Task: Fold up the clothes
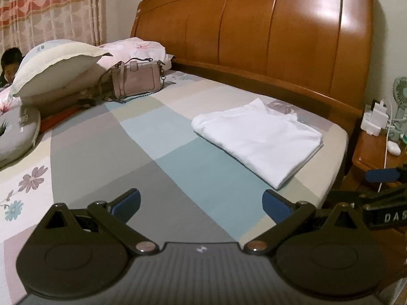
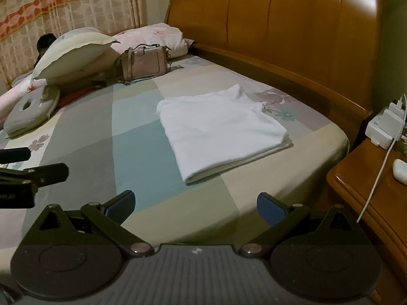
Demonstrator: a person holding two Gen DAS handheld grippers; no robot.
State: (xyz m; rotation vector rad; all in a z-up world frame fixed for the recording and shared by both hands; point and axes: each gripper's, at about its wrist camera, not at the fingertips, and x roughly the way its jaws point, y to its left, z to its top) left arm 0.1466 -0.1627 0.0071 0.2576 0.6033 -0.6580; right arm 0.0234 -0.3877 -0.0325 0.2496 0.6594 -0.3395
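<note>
Both hand-held grippers, left point(image 1: 201, 204) & right point(image 2: 194, 204), spread wide, empty, near folded white cotton shirt point(image 1: 257, 141) on patchwork-sheeted bed point(image 1: 152, 167); possibly blurred.

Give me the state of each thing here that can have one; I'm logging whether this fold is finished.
white garment: folded into a flat rectangle, lying on the bed, touched by neither gripper.
left gripper: open, holding nothing, short of the garment.
right gripper: open, holding nothing, short of the garment.
pink handbag: upright, closed as far as can be seen.
pillow: propped up at a tilt.
</note>
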